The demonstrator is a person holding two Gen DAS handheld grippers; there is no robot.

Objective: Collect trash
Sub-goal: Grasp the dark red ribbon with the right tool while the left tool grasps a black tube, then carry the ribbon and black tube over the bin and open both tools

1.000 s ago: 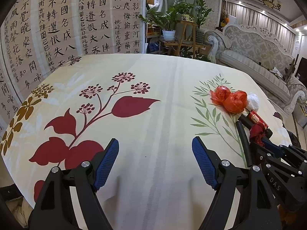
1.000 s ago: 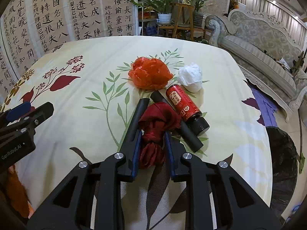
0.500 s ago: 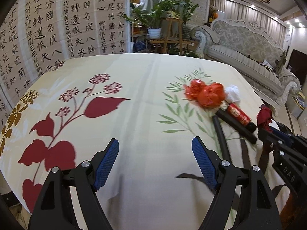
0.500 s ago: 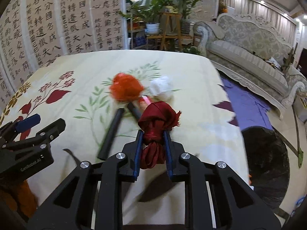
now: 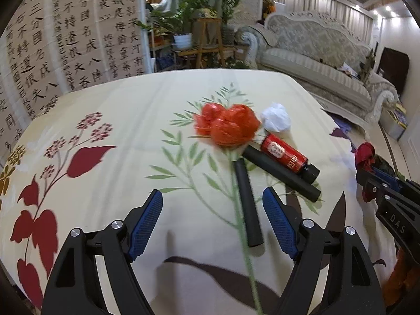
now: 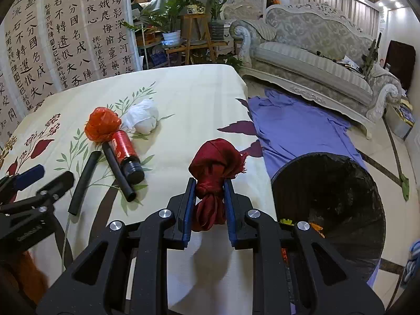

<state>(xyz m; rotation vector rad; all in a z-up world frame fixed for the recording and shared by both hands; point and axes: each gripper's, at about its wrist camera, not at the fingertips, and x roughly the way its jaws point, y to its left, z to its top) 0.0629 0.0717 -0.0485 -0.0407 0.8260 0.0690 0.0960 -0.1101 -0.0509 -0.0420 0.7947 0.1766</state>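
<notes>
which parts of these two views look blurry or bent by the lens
Left wrist view: the orange plastic wad is smeared by motion blur, while the left gripper stays sharp; the sofa curves with fisheye distortion. Right wrist view: sharper overall, the red cloth bundle in the right gripper is crisp; the calligraphy wall bows and the corners go dark.

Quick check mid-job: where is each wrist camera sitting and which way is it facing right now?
Left wrist: on the left gripper, angled down at the table; open blue fingers frame the nearer black tube.
Right wrist: on the right gripper, shut on a red cloth, facing the table edge and black bin.
Shared: orange bag, white wad, red bottle, each other's gripper.
</notes>
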